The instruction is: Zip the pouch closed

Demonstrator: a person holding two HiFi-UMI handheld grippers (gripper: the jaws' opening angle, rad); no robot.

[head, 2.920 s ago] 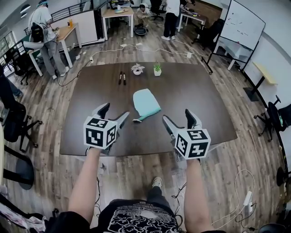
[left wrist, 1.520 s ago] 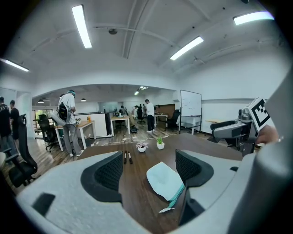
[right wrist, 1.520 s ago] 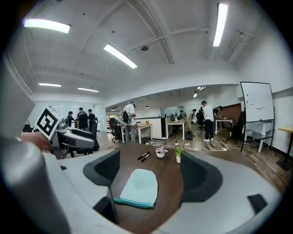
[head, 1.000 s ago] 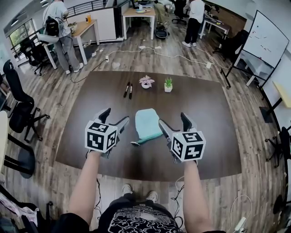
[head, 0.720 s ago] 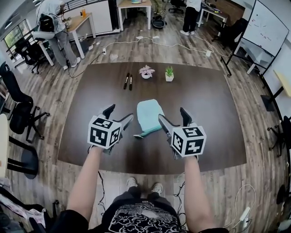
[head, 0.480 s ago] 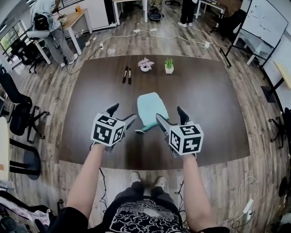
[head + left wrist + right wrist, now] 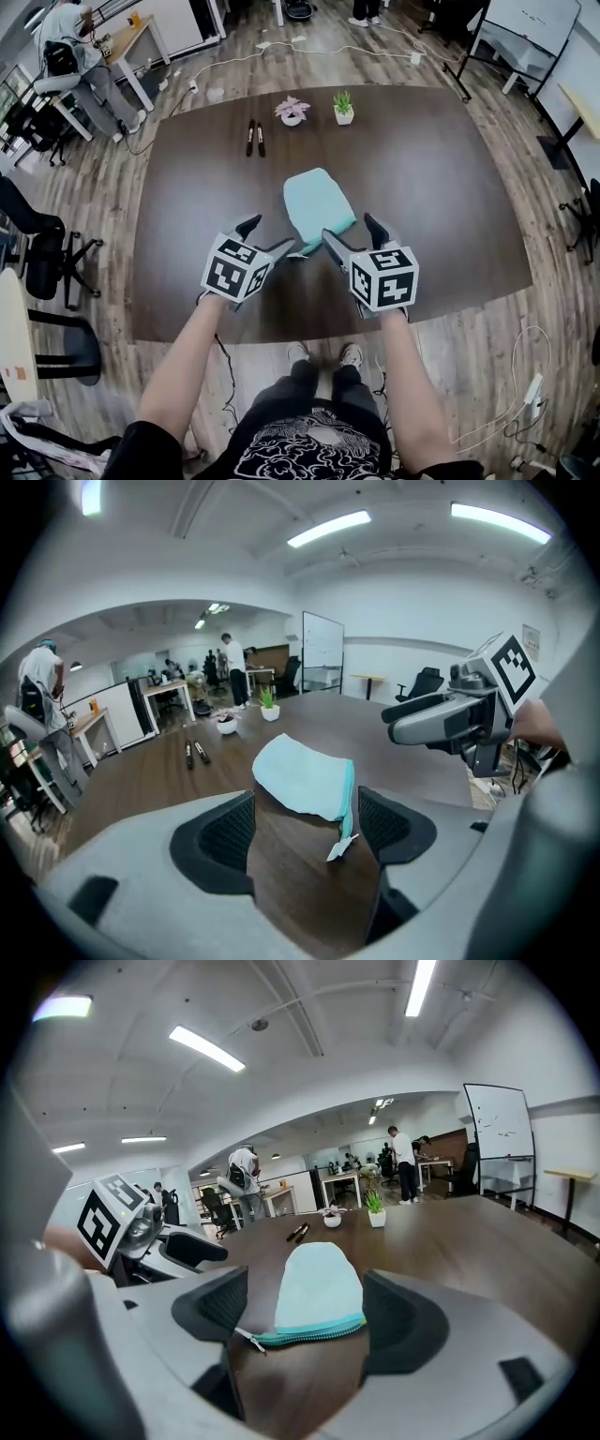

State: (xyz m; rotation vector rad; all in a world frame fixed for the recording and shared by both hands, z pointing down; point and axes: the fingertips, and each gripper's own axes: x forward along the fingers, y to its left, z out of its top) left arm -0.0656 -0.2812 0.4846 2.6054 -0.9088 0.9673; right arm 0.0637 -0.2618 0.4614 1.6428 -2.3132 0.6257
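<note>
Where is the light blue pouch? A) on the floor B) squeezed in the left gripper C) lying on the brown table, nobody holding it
C: the light blue fabric pouch lies on the dark brown wooden table, and the left gripper and right gripper both have jaws apart, gripping nothing.

The table (image 7: 441, 187) is brightly and evenly lit by ceiling strip lights (image 7: 208, 1049) above it, and everything around it is bent by fisheye distortion.
</note>
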